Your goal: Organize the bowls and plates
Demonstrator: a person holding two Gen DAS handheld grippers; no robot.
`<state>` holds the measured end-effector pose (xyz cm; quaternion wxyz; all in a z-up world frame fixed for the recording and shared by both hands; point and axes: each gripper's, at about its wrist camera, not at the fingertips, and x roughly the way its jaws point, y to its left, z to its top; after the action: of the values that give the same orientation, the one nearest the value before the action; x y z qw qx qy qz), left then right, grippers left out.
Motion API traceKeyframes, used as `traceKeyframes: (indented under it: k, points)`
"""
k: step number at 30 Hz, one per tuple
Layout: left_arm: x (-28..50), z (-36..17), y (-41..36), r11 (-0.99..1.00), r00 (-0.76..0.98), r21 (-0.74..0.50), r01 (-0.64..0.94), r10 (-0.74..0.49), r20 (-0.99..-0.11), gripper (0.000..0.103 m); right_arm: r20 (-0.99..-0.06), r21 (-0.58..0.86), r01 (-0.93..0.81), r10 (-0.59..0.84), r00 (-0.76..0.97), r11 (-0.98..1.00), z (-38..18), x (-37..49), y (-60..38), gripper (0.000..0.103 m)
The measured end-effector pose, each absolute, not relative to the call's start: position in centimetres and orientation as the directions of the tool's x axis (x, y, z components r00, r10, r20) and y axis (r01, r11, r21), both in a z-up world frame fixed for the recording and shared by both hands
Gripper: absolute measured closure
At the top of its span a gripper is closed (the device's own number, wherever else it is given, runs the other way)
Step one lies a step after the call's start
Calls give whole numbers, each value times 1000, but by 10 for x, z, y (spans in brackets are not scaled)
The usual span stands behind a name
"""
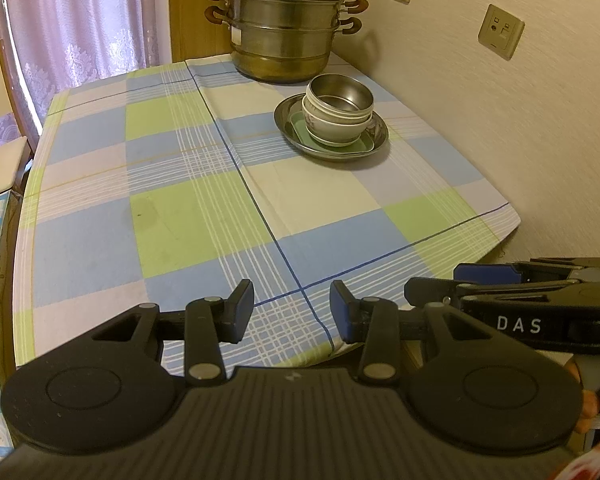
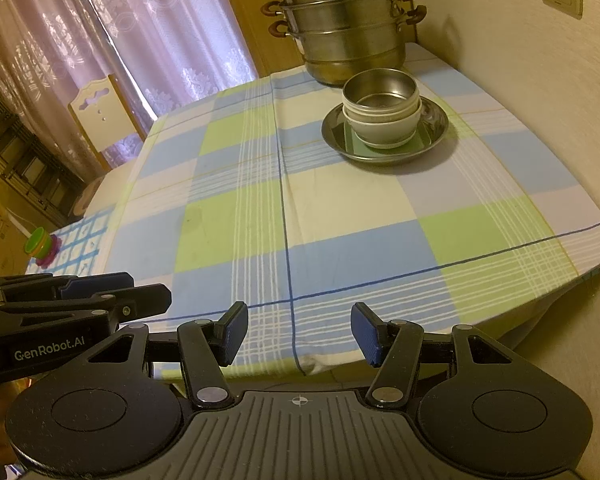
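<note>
A round steel plate (image 1: pixel 288 114) (image 2: pixel 436 114) lies at the far right of the checked tablecloth. On it rests a green square dish (image 1: pixel 300 128) (image 2: pixel 350 136). White bowls (image 1: pixel 332 126) (image 2: pixel 384 126) are stacked on the dish, with a steel bowl (image 1: pixel 340 94) (image 2: pixel 380 88) nested on top. My left gripper (image 1: pixel 292 312) hovers open over the table's near edge, nothing between its blue pads. My right gripper (image 2: pixel 299 334) is open and empty too, at the same near edge. Each gripper shows at the side of the other's view.
A large steel steamer pot (image 1: pixel 282 24) (image 2: pixel 346 20) stands at the far end, just behind the stack. The wall (image 1: pixel 500 120) runs along the table's right side. A chair (image 2: pixel 104 116) stands at the left, by the curtains. A green and pink toy (image 2: pixel 40 246) sits lower left.
</note>
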<state>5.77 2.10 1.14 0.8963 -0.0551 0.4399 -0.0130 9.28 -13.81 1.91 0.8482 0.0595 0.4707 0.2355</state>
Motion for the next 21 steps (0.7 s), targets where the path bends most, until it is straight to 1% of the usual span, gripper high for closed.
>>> traceKeyframes:
  k: [21]
  points:
    - [59,11,20,994,613,-110,-22,-73,-787,65,-771,322,-342,454,446,883,20,94,-139,46]
